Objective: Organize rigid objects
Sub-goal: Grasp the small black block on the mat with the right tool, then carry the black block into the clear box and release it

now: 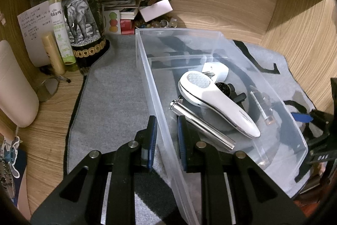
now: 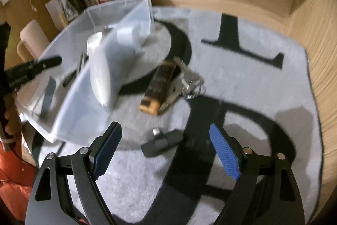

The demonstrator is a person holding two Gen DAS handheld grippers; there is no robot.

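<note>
A clear plastic bin (image 1: 145, 69) stands on the grey mat; it also shows in the right wrist view (image 2: 69, 102). It holds a white handheld device (image 1: 212, 98), a silver metal tube (image 1: 202, 125), a white charger (image 1: 217, 70) and a small clear tube (image 1: 261, 107). My left gripper (image 1: 167, 136) is shut on the bin's left wall, one finger on each side. My right gripper (image 2: 166, 149) is open above a black adapter (image 2: 163, 141). Beyond it on the mat lie a brown-and-black box (image 2: 158, 88) and a silver metal clasp (image 2: 187, 81).
A dark wine bottle with an elephant label (image 1: 82, 12), a green spray bottle (image 1: 60, 20), a gold tube (image 1: 52, 52), papers and beads (image 1: 158, 23) crowd the back left. Wooden walls (image 1: 294, 31) enclose the desk at the back and the right.
</note>
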